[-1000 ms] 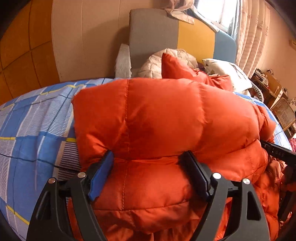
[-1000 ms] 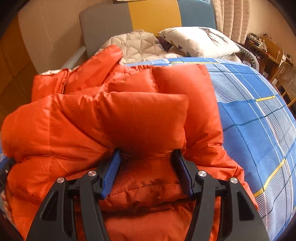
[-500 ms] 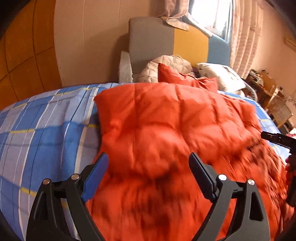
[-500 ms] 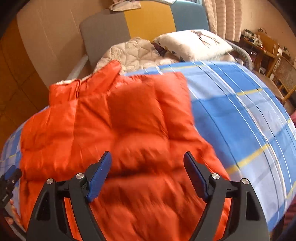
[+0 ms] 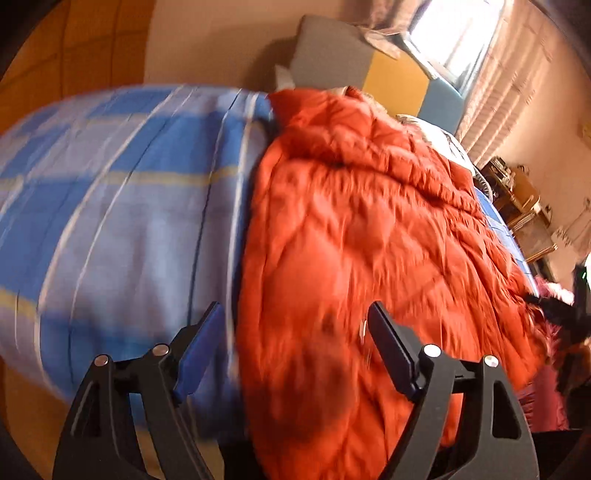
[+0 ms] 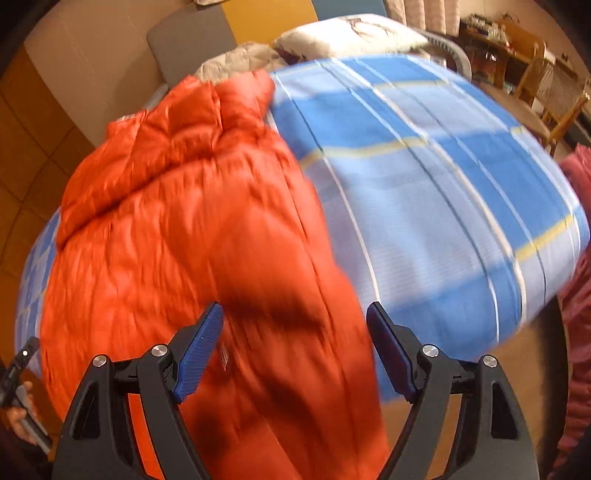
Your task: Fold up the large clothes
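Your left gripper (image 5: pixel 295 334) hangs above the near edge of the bed, and its jaws stand wide but are closing a little at this moment. Nothing is pressed between the blue pads (image 5: pixel 201 350); the left border of the orange down jacket (image 5: pixel 351 221) only lies under the gap. Your right gripper (image 6: pixel 295 332) is also wide, with its jaws steady, and it grips nothing. The right border of the jacket is seen below and between its fingers, not touched by them.

The jacket lies spread on the blue checked bedsheet (image 5: pixel 110 206), long from the near edge of the bed toward the headboard (image 5: pixel 369 70). Its far end reaches almost to the beige quilted blanket (image 6: pixel 236 59) and the white pillow (image 6: pixel 351 33) at the head of the bed. In the left wrist view the sheet is bare on the left of the jacket; in the right wrist view it is bare on the right of it (image 6: pixel 424 177). Both views are blurred, so the fine folds of the jacket cannot be told.

At the right edge of the right wrist view you see a pink sleeve (image 6: pixel 578 295).
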### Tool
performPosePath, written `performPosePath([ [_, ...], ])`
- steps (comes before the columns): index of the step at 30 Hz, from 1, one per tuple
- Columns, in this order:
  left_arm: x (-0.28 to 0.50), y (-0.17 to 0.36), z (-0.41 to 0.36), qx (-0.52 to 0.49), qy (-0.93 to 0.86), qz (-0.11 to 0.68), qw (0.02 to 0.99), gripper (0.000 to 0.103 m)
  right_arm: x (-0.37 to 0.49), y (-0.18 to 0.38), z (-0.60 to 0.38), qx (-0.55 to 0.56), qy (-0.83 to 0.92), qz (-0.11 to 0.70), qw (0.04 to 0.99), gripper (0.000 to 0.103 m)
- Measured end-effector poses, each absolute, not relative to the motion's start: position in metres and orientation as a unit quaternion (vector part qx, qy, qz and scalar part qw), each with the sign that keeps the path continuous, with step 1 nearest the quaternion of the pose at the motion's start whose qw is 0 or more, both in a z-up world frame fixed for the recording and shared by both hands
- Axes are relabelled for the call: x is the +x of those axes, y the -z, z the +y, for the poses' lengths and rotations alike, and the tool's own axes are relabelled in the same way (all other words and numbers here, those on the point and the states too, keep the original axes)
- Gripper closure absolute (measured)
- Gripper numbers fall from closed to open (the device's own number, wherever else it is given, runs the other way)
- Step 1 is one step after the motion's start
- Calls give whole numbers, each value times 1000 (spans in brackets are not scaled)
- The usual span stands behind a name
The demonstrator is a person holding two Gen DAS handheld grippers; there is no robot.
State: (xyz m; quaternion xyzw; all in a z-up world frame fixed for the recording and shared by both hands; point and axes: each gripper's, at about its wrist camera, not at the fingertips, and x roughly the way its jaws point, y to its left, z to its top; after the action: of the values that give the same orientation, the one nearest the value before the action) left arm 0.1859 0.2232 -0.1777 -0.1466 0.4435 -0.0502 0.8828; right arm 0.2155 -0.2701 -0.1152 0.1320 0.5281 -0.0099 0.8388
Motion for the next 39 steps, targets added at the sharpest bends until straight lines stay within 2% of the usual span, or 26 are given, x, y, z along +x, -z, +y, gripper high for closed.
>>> performPosePath([
  [3, 162, 192, 227, -164, 58, 465, 868, 28, 186, 127, -276, 151, -4, 538, 829, 24],
  [4, 156, 198, 225, -169, 67, 475, 861, 33, 179, 130, -277, 161, -9, 538, 827, 26],
  [6, 147, 206, 222, -176, 81, 485, 853, 41, 167, 134, -279, 177, -25, 538, 824, 39],
  [7, 145, 210, 220, -181, 96, 491, 846, 56, 160, 137, -279, 184, -31, 538, 822, 45],
  [8, 143, 212, 218, -175, 96, 493, 847, 70, 157, 138, -279, 189, -39, 536, 821, 58],
  [9, 140, 212, 217, -170, 100, 490, 849, 77, 154, 137, -277, 195, -48, 533, 822, 69],
  [11, 136, 203, 218, -167, 109, 477, 856, 93, 148, 129, -272, 188, -66, 523, 828, 80],
  [12, 132, 197, 221, -166, 115, 469, 860, 94, 145, 123, -269, 184, -77, 517, 832, 85],
  [15, 117, 175, 234, -175, 134, 445, 868, 96, 135, 103, -264, 175, -99, 505, 839, 90],
  [19, 99, 147, 252, -192, 162, 415, 875, 97, 120, 70, -259, 162, -134, 487, 848, 92],
  [24, 92, 97, 268, -233, 219, 341, 884, 97, 111, 25, -254, 163, -164, 441, 867, 92],
  [30, 140, 67, 275, -232, 233, 301, 895, 97, 141, -2, -261, 206, -162, 391, 882, 92],
  [39, 249, 67, 273, -226, 188, 314, 903, 97, 231, -6, -255, 220, -137, 375, 890, 92],
])
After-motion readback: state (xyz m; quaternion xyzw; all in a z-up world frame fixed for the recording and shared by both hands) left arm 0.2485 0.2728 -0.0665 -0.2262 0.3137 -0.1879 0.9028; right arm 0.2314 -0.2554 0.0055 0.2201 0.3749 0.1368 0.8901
